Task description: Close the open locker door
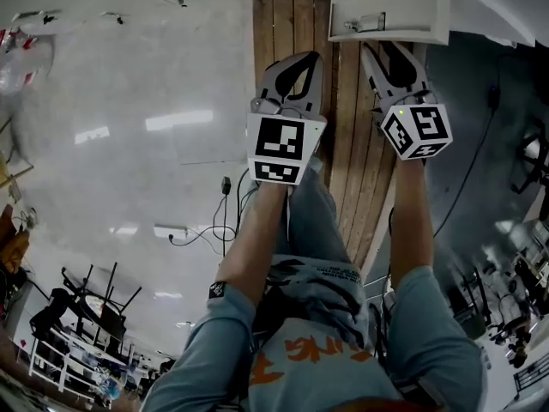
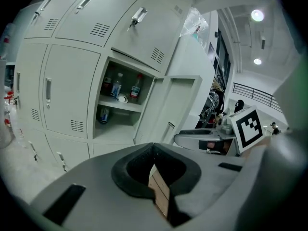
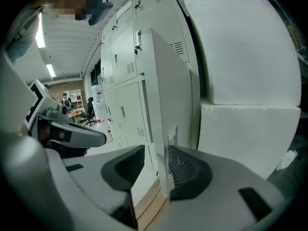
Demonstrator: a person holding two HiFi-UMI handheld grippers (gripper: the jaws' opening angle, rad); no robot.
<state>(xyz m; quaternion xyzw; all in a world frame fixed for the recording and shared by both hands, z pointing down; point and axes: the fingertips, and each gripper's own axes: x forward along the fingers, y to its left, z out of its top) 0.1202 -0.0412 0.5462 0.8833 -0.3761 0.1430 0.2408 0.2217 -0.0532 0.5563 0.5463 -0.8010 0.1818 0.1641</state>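
beyond locker door, white blocks

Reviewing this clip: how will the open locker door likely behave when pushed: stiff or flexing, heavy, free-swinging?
The locker door looks like thin folded sheet metal, so it is probably stiff and fairly light. It stands out from the compartment's side, so a push should swing it rather than bend it. Its smooth painted face may let the open right gripper slide.
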